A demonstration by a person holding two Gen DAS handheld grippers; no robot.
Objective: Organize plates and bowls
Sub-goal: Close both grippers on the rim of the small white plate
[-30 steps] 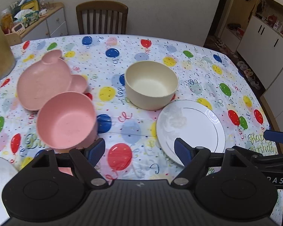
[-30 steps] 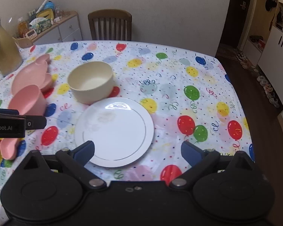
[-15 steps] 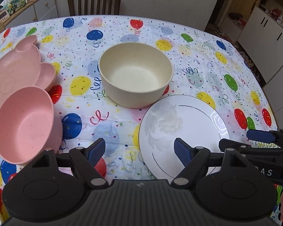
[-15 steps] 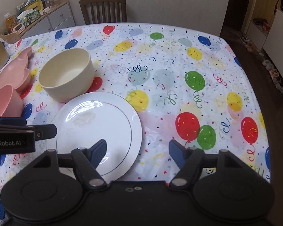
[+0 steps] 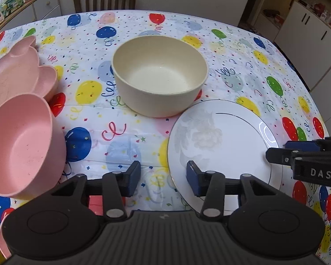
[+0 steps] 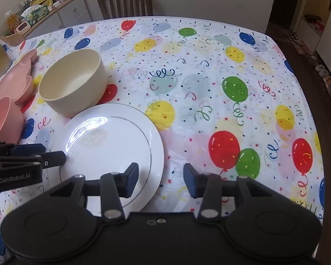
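1. Our left gripper (image 5: 163, 177) points steeply down with its jaws part-spread and closing; the near left rim of the white plate (image 5: 220, 145) lies between the blue pads, and we cannot tell whether either pad touches it yet.
2. Our right gripper (image 6: 161, 180) is also closing, part-spread, with the plate's right rim between its pads; contact is not clear here either.
3. The white plate (image 6: 112, 145) lies flat on the balloon tablecloth (image 6: 209, 77), its far edge touching or just beside the cream bowl (image 5: 160, 77).
4. The left wrist view shows the pink bowl (image 5: 22, 145) close at our left and the pink ear-shaped plate (image 5: 13, 70) behind it, touching it or nearly so.
5. The right wrist view alone shows the bare stretch of cloth to the right of the plate, the table's right edge and the dark floor beyond.
6. Each view catches the other gripper's fingers over the opposite edge of the plate.
7. A wooden chair (image 6: 124, 1) stands at the far side of the table.
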